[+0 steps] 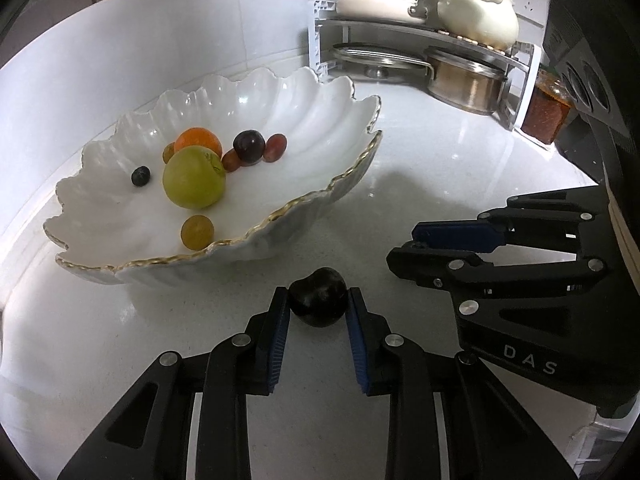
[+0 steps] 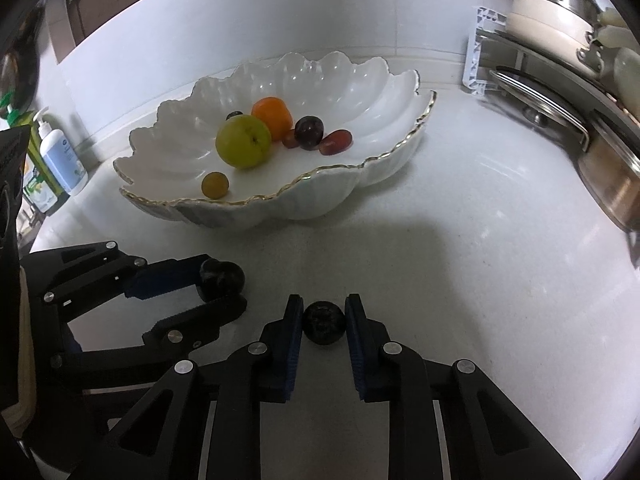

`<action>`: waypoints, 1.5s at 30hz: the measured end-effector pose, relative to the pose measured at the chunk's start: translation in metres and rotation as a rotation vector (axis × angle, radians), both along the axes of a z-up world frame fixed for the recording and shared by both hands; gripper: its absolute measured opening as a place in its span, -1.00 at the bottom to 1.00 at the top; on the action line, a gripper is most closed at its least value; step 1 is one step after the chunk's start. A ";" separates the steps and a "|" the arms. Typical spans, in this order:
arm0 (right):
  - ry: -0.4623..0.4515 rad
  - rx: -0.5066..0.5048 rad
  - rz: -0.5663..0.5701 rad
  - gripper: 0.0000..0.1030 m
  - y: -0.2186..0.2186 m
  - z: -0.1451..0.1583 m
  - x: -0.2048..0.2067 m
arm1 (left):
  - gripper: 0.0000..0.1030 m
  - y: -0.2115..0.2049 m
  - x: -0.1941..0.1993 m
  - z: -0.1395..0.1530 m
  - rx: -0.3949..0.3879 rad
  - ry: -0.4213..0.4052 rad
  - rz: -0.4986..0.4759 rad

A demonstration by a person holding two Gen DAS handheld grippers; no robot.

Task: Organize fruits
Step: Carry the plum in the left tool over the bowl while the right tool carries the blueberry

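Note:
A white shell-shaped bowl (image 1: 320,96) (image 2: 380,80) with a gold rim holds a green apple (image 1: 194,178) (image 2: 243,141), an orange (image 1: 199,140) (image 2: 273,117), a dark plum (image 1: 249,146) (image 2: 309,130), grapes and a blueberry (image 1: 141,176). My left gripper (image 1: 318,300) (image 2: 218,280) is shut on a dark plum (image 1: 318,302) (image 2: 222,277) just in front of the bowl. My right gripper (image 2: 323,322) (image 1: 404,250) is shut on a dark blueberry (image 2: 323,322), low over the counter beside the left gripper.
A metal rack (image 1: 424,28) with pots and lids stands at the back right, also in the right wrist view (image 2: 560,92). A jar of red sauce (image 1: 546,110) sits beside it. Soap bottles (image 2: 60,160) stand at the far left. White counter (image 2: 480,240) surrounds the bowl.

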State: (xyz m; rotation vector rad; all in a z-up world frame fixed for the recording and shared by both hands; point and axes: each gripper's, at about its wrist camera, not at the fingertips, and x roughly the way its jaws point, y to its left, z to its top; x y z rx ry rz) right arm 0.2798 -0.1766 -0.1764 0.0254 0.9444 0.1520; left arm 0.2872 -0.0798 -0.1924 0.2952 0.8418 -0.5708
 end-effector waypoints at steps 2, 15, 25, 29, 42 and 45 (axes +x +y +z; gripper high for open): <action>-0.003 -0.001 -0.009 -0.55 0.000 0.002 -0.004 | -0.44 0.001 -0.003 0.002 -0.001 0.000 0.000; -0.023 0.007 -0.081 -0.55 0.007 0.022 -0.036 | -0.44 0.017 -0.027 0.018 -0.008 -0.007 0.008; -0.043 0.018 -0.123 -0.55 0.020 0.045 -0.057 | -0.44 0.040 -0.041 0.039 -0.025 -0.008 0.034; -0.049 0.022 -0.135 -0.55 0.027 0.052 -0.063 | -0.44 0.050 -0.043 0.048 -0.029 -0.005 0.052; -0.060 0.013 -0.172 -0.55 0.044 0.081 -0.059 | -0.44 0.073 -0.030 0.080 -0.043 -0.014 0.111; -0.063 0.010 -0.182 -0.55 0.046 0.087 -0.054 | -0.44 0.077 -0.026 0.087 -0.048 -0.019 0.121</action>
